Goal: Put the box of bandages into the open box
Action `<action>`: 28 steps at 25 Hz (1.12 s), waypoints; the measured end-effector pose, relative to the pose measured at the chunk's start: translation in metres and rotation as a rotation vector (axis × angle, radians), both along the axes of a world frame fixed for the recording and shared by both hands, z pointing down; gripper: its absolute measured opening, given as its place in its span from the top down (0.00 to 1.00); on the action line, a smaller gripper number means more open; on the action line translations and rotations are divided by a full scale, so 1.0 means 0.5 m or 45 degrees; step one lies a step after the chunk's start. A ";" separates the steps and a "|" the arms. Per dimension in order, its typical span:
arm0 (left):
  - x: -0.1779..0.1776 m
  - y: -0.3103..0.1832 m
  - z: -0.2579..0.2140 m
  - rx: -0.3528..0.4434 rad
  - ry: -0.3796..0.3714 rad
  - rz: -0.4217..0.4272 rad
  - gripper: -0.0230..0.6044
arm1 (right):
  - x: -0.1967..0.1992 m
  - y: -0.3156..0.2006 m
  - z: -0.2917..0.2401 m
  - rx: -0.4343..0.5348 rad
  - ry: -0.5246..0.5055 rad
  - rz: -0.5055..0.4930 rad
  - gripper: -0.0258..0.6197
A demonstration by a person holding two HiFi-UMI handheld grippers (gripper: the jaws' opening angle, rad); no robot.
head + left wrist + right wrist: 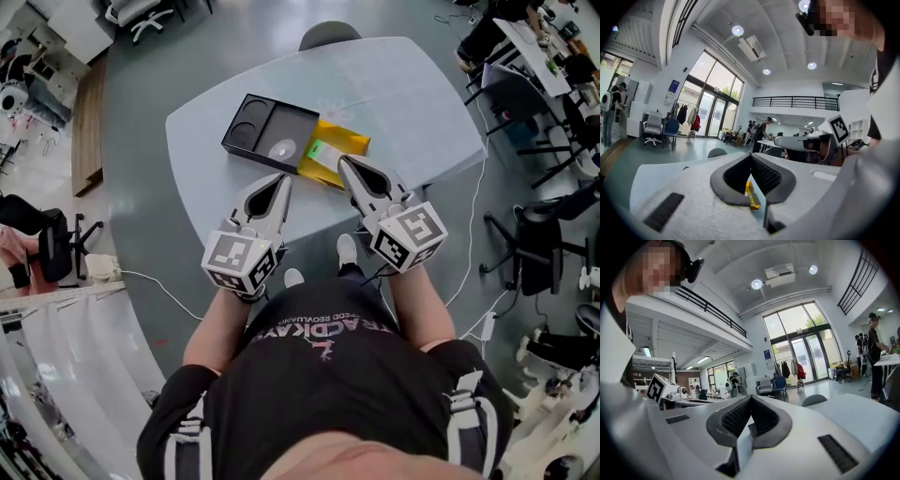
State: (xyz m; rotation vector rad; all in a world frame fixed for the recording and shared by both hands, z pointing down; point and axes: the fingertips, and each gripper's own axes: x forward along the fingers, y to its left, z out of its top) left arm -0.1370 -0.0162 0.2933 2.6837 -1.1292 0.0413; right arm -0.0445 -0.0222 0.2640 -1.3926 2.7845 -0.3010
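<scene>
The yellow box of bandages (336, 150) lies flat on the pale table (403, 103), touching the right side of the open black box (267, 131). The black box has a round recess and a square compartment holding a small disc. My left gripper (285, 178) is shut and empty, its tip just short of the black box's near edge. My right gripper (341, 161) is shut too, with its tip over the near edge of the bandage box; I cannot tell whether it touches. A sliver of the yellow box (751, 194) shows below the left gripper's (751, 155) closed jaws.
A grey chair (328, 35) stands at the table's far side. Office chairs (534, 234) and cables (473, 216) are on the floor to the right. Desks and people fill the room's background. The table's near edge runs just under both grippers.
</scene>
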 end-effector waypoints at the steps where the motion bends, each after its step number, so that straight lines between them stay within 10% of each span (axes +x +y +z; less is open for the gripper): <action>1: -0.007 0.006 0.002 -0.002 0.001 0.006 0.94 | -0.005 0.006 0.005 -0.007 0.000 0.009 0.94; 28: -0.028 0.078 0.041 0.001 -0.014 0.110 0.94 | -0.046 0.098 0.076 -0.077 0.067 0.042 0.94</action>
